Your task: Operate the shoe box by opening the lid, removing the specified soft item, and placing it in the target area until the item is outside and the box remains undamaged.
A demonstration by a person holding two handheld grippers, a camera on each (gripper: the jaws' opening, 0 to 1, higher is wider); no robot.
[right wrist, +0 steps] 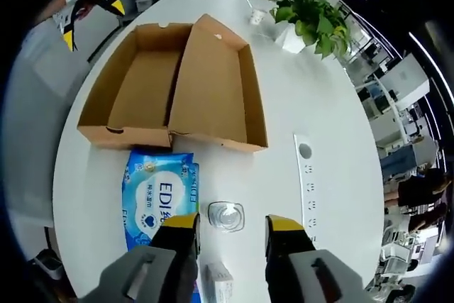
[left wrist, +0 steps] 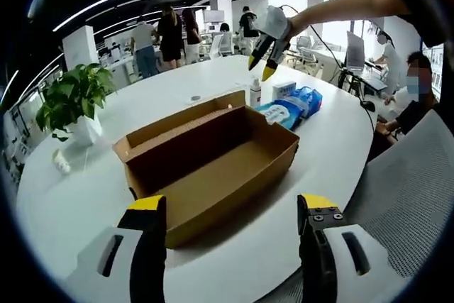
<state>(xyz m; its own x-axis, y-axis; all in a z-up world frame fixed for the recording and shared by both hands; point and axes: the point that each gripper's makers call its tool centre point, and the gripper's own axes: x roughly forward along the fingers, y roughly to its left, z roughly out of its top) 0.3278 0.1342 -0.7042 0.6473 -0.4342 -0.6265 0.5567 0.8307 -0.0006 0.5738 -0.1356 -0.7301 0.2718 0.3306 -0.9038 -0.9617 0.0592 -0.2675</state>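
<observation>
The box (right wrist: 170, 94) sits open and empty mid-table, and the wipes pack (right wrist: 157, 196) lies just beside it. The right gripper (right wrist: 232, 230) hangs spread above the pack, the left gripper (left wrist: 230, 212) spread near the box. I'd back off slowly without nudging the cardboard.

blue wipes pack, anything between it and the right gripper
Nothing visible. The blue wipes pack lies flat on the white table just ahead of the open right gripper; a clear bottle stands beside it, between the jaws.
</observation>
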